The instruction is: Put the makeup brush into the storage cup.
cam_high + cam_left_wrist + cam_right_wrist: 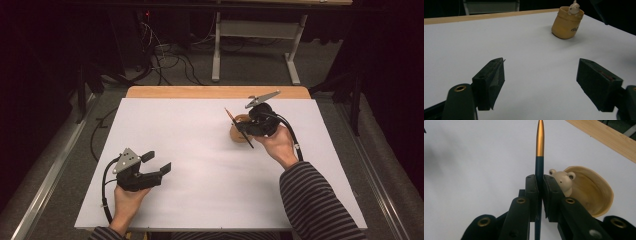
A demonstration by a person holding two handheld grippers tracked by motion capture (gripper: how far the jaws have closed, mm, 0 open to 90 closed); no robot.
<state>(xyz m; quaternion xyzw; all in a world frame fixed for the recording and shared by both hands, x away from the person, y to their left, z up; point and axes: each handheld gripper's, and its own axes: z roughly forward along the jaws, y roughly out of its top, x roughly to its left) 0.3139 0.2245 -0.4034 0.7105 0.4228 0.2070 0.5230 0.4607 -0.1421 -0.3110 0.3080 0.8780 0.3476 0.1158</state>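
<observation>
The right tongs (539, 185) are clamped on a pen (539, 147), a slim dark barrel with a gold tapered end; in the right gripper view the pads press on the barrel from both sides and the gold end points away from the camera. In the high view the right tongs (246, 126) hover directly over the holder (237, 131), a small tan cup with an animal figure on its rim, which stands on the far right part of the worktop (200, 165). The pen (240, 129) lies at a slant there, its upper end toward the far edge and its lower end reaching past the cup toward the person. In the right gripper view the cup's open mouth (589, 192) sits just beside the tongs, to the right, with the figure (562, 180) close against the right pad. The left tongs (155, 164) stand apart with nothing between them, low over the near left part of the worktop, well apart from the cup; the left gripper view shows the holder (567, 23) upright in the distance. Judged step: carrying the pen to the cup for insertion, not yet completed. The next move calls for tilting the pen toward vertical, aligning its lower end with the mouth while clearing the figure, lowering it inside, then releasing. The light cup may tip if the barrel pushes its rim.
</observation>
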